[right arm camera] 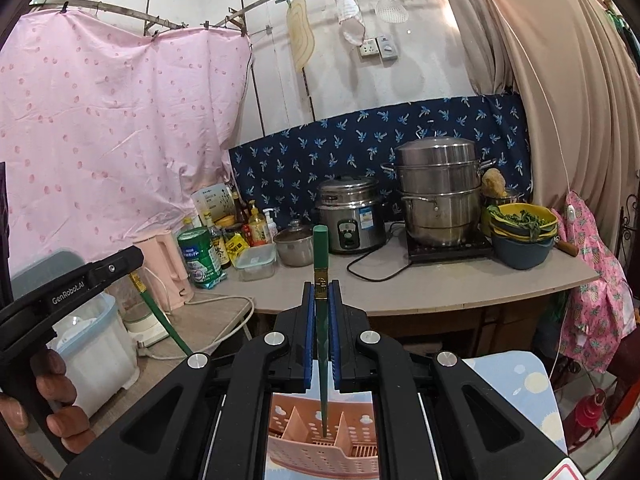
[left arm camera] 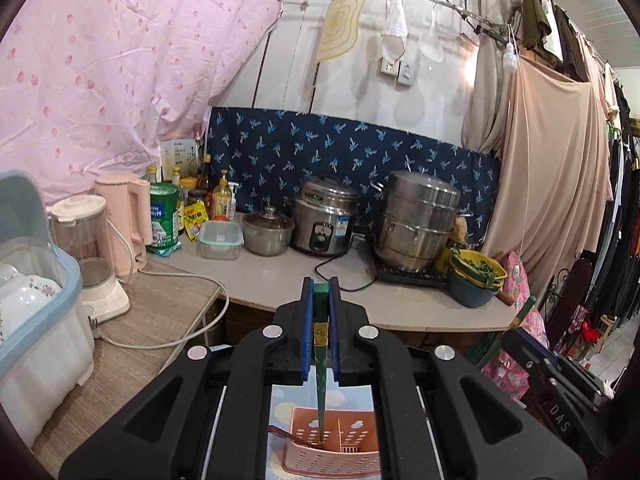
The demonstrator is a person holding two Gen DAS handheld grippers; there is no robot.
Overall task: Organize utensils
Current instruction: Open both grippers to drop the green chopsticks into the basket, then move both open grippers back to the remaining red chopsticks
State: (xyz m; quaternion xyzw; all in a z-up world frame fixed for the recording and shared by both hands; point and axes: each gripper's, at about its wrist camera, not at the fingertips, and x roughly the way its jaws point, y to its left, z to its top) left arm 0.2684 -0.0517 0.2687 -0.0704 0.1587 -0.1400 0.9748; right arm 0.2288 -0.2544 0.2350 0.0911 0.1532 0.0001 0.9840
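Observation:
My left gripper (left arm camera: 321, 292) is shut on a green chopstick (left arm camera: 321, 344), whose thin tip points down into a pink slotted utensil basket (left arm camera: 344, 460). A reddish-brown utensil end (left arm camera: 280, 434) rests at the basket's left rim. My right gripper (right arm camera: 321, 292) is shut on a second green chopstick (right arm camera: 321, 248); its tip hangs over a middle compartment of the basket (right arm camera: 320, 452). In the right wrist view, a hand (right arm camera: 52, 400) holds the left gripper (right arm camera: 134, 258) with its chopstick (right arm camera: 160, 320) slanting down. The left wrist view catches the right gripper's chopstick (left arm camera: 524, 312) at the right edge.
The counter (left arm camera: 280, 280) behind carries a rice cooker (left arm camera: 324, 216), a steel steamer pot (left arm camera: 420, 220), stacked bowls (left arm camera: 476, 276), a lidded pan (left arm camera: 267, 230) and bottles. A blender (left arm camera: 96, 256), a pink kettle (left arm camera: 124, 220), a loose cord and a blue-rimmed dish box (left arm camera: 36, 312) stand left.

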